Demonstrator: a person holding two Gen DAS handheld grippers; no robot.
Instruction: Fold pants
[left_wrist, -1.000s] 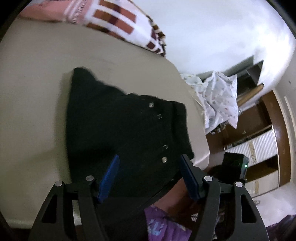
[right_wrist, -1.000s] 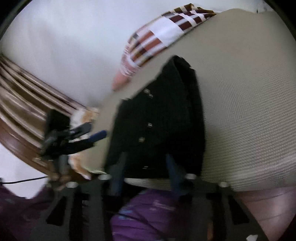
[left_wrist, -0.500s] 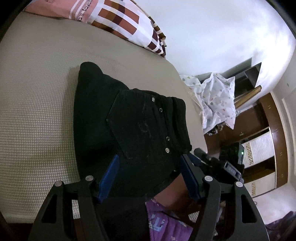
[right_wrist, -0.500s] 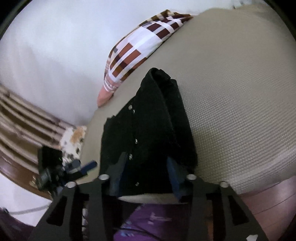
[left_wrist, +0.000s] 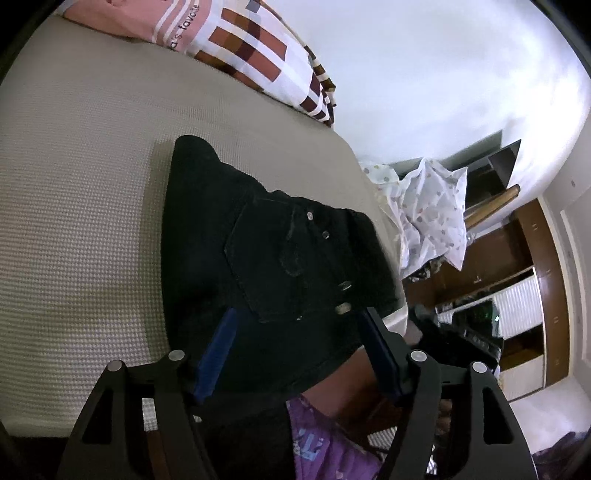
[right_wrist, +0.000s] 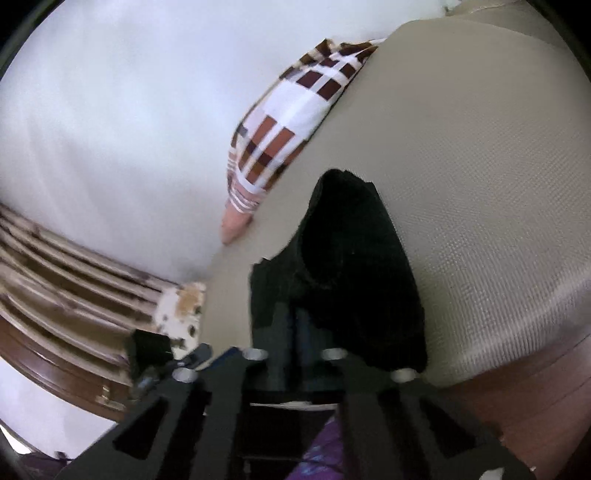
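Black pants (left_wrist: 280, 258) lie folded in a compact stack on the beige bed (left_wrist: 74, 221), near its front edge, metal buttons facing up. My left gripper (left_wrist: 299, 350) is open, its blue pads either side of the stack's near edge, just above it. In the right wrist view the pants (right_wrist: 354, 266) rise as a dark bundle. My right gripper (right_wrist: 295, 325) has its jaws drawn close together at the pants' near edge, apparently pinching the fabric; blur hides the contact.
A brown-and-white checked pillow (left_wrist: 251, 51) lies at the bed's far side, also in the right view (right_wrist: 280, 122). A white dotted cloth (left_wrist: 432, 206) hangs beside wooden cabinets (left_wrist: 517, 280) on the right. The bed's wooden frame (right_wrist: 535, 398) runs below. My purple clothing (left_wrist: 325, 450) is close.
My right gripper's jaws have closed from wide apart to nearly together at the pants' near edge, and that camera swung. My left gripper stayed open, shifting slightly over the stack.
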